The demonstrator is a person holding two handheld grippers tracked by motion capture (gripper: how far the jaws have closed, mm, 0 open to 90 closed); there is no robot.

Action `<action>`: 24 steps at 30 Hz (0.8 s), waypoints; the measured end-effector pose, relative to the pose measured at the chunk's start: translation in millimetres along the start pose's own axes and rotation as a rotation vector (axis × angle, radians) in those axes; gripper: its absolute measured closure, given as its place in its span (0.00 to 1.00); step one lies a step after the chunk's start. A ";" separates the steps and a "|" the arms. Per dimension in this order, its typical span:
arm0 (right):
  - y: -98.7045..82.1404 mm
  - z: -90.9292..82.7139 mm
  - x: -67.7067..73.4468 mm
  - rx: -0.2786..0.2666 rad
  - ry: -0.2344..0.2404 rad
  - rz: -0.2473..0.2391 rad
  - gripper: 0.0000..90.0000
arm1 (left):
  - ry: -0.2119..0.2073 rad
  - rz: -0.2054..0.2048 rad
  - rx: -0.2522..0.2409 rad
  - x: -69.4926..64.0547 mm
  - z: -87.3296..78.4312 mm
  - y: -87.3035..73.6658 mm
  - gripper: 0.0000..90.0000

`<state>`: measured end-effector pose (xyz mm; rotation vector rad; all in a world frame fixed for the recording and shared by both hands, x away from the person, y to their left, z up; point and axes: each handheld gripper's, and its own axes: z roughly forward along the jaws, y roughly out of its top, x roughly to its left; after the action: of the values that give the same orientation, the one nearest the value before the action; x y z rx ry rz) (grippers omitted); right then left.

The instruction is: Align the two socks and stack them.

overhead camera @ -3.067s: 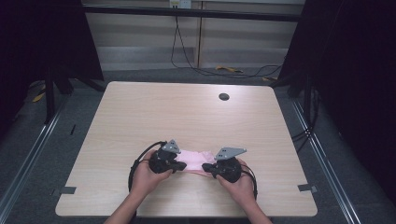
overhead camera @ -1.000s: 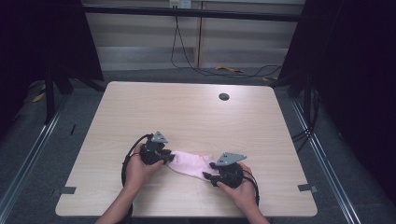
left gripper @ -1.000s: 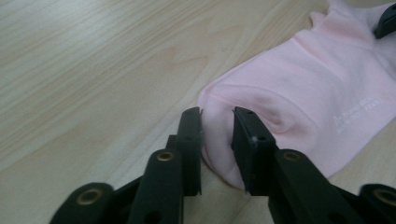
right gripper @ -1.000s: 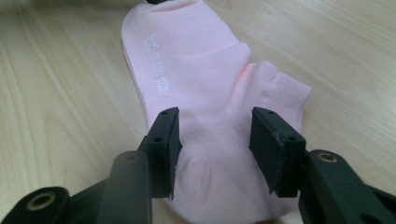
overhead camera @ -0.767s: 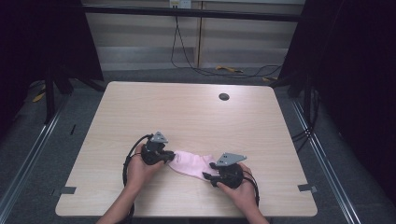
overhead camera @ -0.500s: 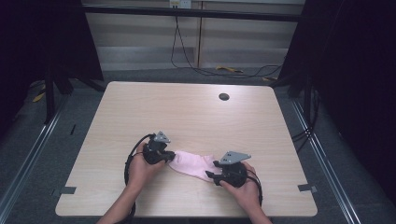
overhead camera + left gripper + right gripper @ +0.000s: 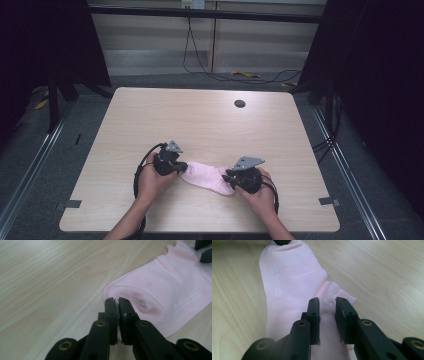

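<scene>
We see a pink sock (image 7: 207,177) lying flat on the near middle of the light wooden table (image 7: 200,125), stretched between the two hand-held grippers. The left gripper (image 7: 176,167) sits at the sock's left end, its jaws clamped tight on a fold of the fabric; in the left gripper view the pads meet with only a sliver between them, pinching the rounded edge of the sock (image 7: 160,297). The right gripper (image 7: 231,178) is at the sock's right end. Its jaws have just been closing, and in the right gripper view a gap remains between them with sock fabric (image 7: 294,287) bunched there; the pads are not yet pressing on it as far as we can tell. Small white printed lettering (image 7: 275,277) runs along the sock.

Around: a dark round grommet hole (image 7: 240,103) in the far part of the table, well apart from the sock. Black cables (image 7: 142,165) loop from the left gripper beside the left hand (image 7: 152,180); the right hand (image 7: 257,192) covers the rear of its gripper. Behind the table, cables (image 7: 215,75) trail on the grey floor. Nothing lies between the grippers but the sock itself.
</scene>
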<state>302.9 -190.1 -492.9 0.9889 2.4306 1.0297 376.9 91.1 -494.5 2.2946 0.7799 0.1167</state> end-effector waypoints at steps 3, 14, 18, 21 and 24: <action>-2.7 -3.8 3.1 0.008 0.013 -0.013 0.82 | -0.008 -0.003 0.010 2.4 -0.1 1.6 0.96; -7.5 -12.3 9.4 -0.012 0.062 0.023 0.72 | -0.008 -0.022 -0.004 6.8 3.8 12.8 0.96; -10.5 -15.2 5.0 -0.024 0.052 0.033 0.72 | 0.005 -0.047 -0.039 9.0 -3.6 11.1 0.92; -13.8 -14.6 4.6 -0.013 0.049 0.033 0.72 | 0.015 -0.059 -0.037 12.0 -4.5 7.4 0.83; -14.9 -12.7 5.0 -0.008 0.048 0.029 0.72 | 0.008 -0.069 -0.023 10.8 -0.6 4.9 0.78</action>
<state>285.7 -200.4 -495.1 1.0102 2.4555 1.0838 388.0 94.7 -492.3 2.2445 0.8564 0.1024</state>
